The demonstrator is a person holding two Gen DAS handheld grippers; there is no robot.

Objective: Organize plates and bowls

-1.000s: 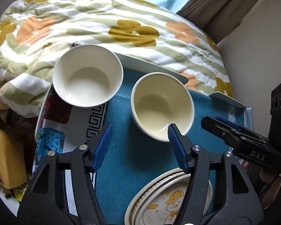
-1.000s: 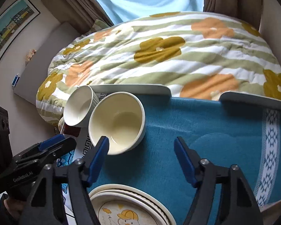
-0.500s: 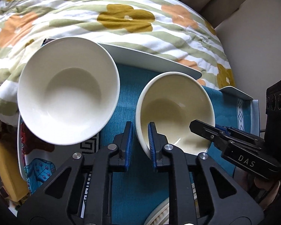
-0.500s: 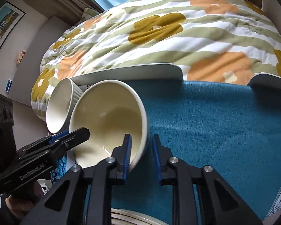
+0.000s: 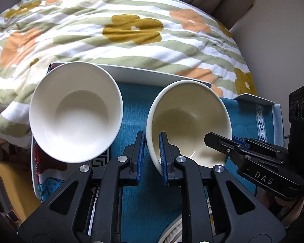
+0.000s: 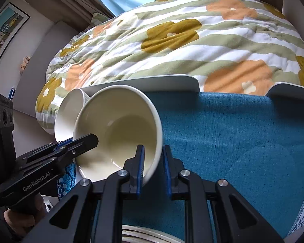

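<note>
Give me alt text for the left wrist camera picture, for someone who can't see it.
The left gripper is shut on the near rim of a cream bowl on a teal cloth, while the right gripper grips the same bowl's other side. A white bowl sits just left, with a floral quilt behind.

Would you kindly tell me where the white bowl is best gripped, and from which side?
Probably the near rim of the white bowl, one finger inside, one outside, coming down from the near side: its mouth faces up, the bowl looks too wide to span, and the cream bowl crowds its right.
</note>
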